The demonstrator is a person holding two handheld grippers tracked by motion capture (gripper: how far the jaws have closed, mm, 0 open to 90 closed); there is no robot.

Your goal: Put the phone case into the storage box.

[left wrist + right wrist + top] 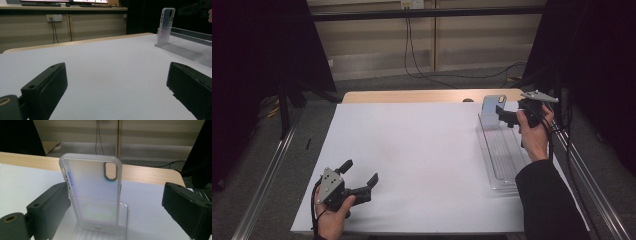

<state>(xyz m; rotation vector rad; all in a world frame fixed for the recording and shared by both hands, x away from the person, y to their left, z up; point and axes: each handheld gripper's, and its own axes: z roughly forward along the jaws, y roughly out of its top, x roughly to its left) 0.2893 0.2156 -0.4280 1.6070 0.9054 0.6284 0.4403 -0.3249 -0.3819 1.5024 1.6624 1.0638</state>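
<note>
Two grippers, one phone case: the right gripper [508,116], jaws spread wide w/ nothing between the pads yet, sits just short of a translucent phone case [92,191] standing upright at the far end of a clear ribbed tray [504,160] on the right side of the table. In the right gripper view the case rises between the two black jaws, nearer the left one, camera cutout at top. The left gripper [362,180], also open and empty, rests low over the white sheet [422,160] near the front left corner, well apart from the work.

Risks, as judged: the case is thin, light, and looks merely propped in a tray slot, so an off-centre close could tip or twist it before both pads meet it. The jaw nearer the case would likely touch first and push it sideways. Squeezing the flexible shell across its width might bow it and make it pop out. Lifting at an angle could drag the tray, which seems loose on the sheet.

Around: wooden table edge [422,96] beyond the sheet, cables on the floor behind, dark frame posts either side. Nothing stands between gripper and case; the tray's low walls are the only obstacle close by.
</note>
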